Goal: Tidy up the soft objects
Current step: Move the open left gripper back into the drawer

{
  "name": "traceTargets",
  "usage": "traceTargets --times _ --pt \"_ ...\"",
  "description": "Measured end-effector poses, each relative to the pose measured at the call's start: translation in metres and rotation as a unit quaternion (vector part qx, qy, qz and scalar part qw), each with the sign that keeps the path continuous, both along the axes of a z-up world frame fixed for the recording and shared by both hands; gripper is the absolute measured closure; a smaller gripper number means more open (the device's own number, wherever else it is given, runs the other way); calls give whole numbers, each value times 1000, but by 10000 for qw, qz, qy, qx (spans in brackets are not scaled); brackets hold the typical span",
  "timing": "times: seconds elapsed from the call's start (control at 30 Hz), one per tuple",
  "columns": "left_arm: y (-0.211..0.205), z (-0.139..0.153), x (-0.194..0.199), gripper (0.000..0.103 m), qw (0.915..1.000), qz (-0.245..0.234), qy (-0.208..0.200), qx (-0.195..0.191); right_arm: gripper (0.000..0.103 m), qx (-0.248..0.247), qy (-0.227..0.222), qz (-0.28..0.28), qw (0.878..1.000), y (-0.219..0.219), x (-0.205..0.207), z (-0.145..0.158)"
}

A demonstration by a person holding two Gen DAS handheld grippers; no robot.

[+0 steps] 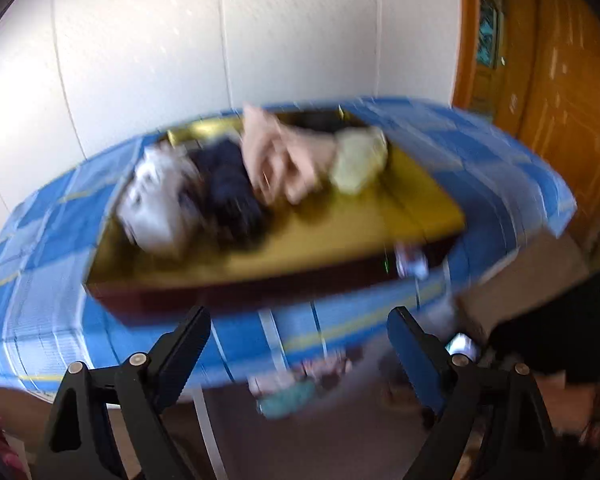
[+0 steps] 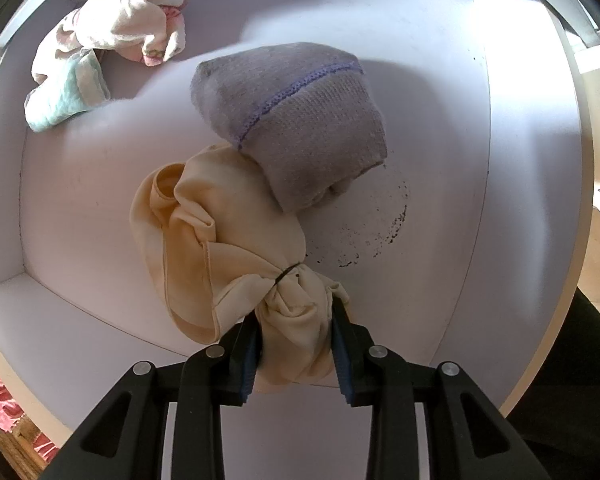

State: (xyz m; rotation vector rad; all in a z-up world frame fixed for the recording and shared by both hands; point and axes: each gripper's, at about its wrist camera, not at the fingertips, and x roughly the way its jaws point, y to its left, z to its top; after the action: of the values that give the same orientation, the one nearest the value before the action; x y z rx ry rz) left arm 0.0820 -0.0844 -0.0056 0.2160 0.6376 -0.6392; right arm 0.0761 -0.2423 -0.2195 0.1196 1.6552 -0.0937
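- Holding the cream garment (image 2: pixel 228 240) by its tied end, the right claw (image 2: pixel 296 344) has both pads pressed into the bunched fabric just below the dark tie, so we read it as clamped on the cloth.
- From that claw the garment's long axis runs toward 11 o'clock across the floor of the white box (image 2: pixel 520 200), and its far end touches the folded grey sock (image 2: pixel 296 120) at 12 o'clock.
- A pink and white cloth (image 2: pixel 112 40) lies well apart at 10 o'clock, against the box wall.
- We judge the coming release turns on that axis: the garment already lies along the floor, so opening the claw should leave it beside the sock.
- The left claw (image 1: pixel 300 344) hangs with its fingers wide apart and nothing between them, near the edge of the bench (image 1: pixel 480 148) with its blue checked cover.
- At its 12 o'clock sits the yellow tray (image 1: pixel 340 236), carrying a white bundle (image 1: pixel 160 200), a dark bundle (image 1: pixel 228 184), a pink bundle (image 1: pixel 284 156) and a pale green bundle (image 1: pixel 360 160).
- The left view is smeared, so these look like cloths, though we cannot be sure.
- The left claw is nearer the tray, and the dark bundle lies straight ahead.
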Motion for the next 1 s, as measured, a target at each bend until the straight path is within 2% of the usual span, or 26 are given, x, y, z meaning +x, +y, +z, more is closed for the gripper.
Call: traceTargets --times 0.17,0.3,0.37,0.67,0.8,1.0 --pt "-15 -48 -6 13 9974 -193 358 603 71 4 -32 4 10000 1 -1 0" --pt "-33 -87 2 13 9887 -160 551 1383 71 0 -46 22 10000 1 -3 -1" --pt "-38 -99 7 13 9853 -112 686 1563 71 0 -52 28 10000 1 -4 -2" --pt "-52 -158 26 13 9670 -65 1328 2175 71 -45 -83 86 9999 3 -7 -1" --pt "-48 -175 35 13 9626 150 1605 2180 71 -108 -98 170 9997 8 -9 -2" --pt "-48 -192 42 13 9592 295 1629 2293 71 -141 -76 176 9997 14 -12 -3"
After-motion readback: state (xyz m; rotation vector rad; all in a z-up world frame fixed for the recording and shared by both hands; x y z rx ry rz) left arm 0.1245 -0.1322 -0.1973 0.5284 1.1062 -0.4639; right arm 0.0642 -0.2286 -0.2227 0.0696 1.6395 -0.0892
